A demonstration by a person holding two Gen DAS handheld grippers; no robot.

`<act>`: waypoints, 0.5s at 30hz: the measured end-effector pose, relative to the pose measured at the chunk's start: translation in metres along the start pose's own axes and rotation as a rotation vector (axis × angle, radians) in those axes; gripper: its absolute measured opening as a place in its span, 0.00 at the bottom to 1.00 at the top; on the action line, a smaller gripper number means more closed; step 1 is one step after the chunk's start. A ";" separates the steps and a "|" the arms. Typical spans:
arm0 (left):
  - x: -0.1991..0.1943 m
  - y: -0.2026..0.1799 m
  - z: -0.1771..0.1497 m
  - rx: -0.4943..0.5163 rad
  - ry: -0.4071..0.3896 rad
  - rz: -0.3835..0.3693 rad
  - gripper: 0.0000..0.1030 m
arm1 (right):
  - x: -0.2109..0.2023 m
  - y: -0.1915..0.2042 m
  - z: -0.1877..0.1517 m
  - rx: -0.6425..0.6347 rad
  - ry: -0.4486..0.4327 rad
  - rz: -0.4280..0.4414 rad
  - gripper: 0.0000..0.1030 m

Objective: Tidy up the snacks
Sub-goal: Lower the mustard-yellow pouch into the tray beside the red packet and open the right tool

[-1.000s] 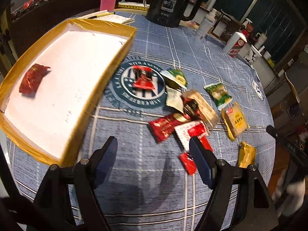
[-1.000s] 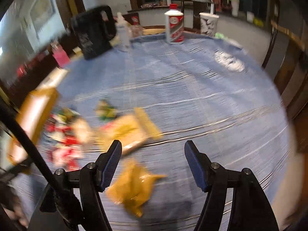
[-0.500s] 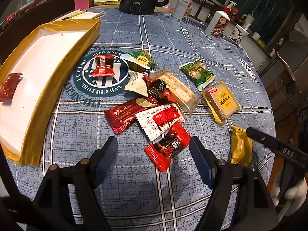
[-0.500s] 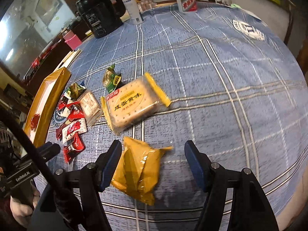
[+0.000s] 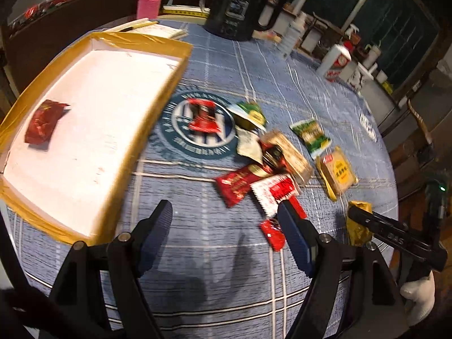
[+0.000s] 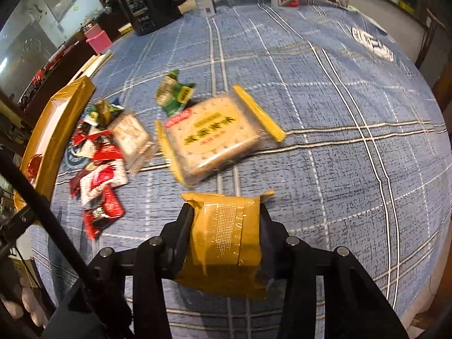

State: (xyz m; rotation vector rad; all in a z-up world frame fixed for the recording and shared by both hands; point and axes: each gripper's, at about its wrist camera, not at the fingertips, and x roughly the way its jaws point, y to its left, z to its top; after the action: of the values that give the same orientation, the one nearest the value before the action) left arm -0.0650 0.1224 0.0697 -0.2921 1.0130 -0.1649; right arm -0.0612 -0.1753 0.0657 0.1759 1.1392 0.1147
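Observation:
A gold foil packet [image 6: 226, 243] lies on the blue checked tablecloth, between the fingers of my right gripper [image 6: 226, 212]. Its jaws are closing, and both pads touch the packet's sides. A clear cracker pack [image 6: 217, 138] with yellow ends lies just beyond it, and a green packet [image 6: 175, 96] further back. My left gripper [image 5: 223, 209] hangs open above the cloth with nothing between its fingers. A small red packet [image 5: 272, 233] lies by its right finger. Several red, white and green snacks [image 5: 268, 169] are heaped ahead. The yellow-rimmed tray [image 5: 141, 39] on the left holds one red packet [image 5: 42, 121].
At the table's far side stand a black kettle [image 5: 243, 8], a pink bottle [image 5: 148, 2] and a white and red bottle [image 5: 336, 62]. The round table's edge drops off at the right, with a wooden chair [image 5: 421, 124] beyond it. A gloved hand [image 5: 418, 296] holds the right gripper.
My right gripper came down over the gold packet and closed its fingers against it. The left wrist view swung towards the snacks, then back towards the tray; its jaws stayed equally wide.

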 end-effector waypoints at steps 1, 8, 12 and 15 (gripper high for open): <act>-0.005 0.007 0.000 -0.009 -0.007 0.000 0.75 | -0.009 0.012 0.001 -0.020 -0.021 0.027 0.42; -0.050 0.083 0.007 -0.088 -0.051 0.048 0.75 | -0.023 0.150 0.025 -0.183 -0.058 0.297 0.43; -0.080 0.130 0.010 -0.116 -0.099 0.097 0.75 | -0.001 0.237 0.034 -0.278 -0.031 0.380 0.43; -0.094 0.160 0.009 -0.145 -0.117 0.114 0.75 | 0.025 0.285 0.039 -0.314 -0.001 0.386 0.43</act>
State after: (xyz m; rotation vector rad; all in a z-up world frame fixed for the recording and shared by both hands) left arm -0.1061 0.3015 0.0995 -0.3707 0.9239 0.0287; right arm -0.0154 0.1055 0.1162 0.1141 1.0605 0.6320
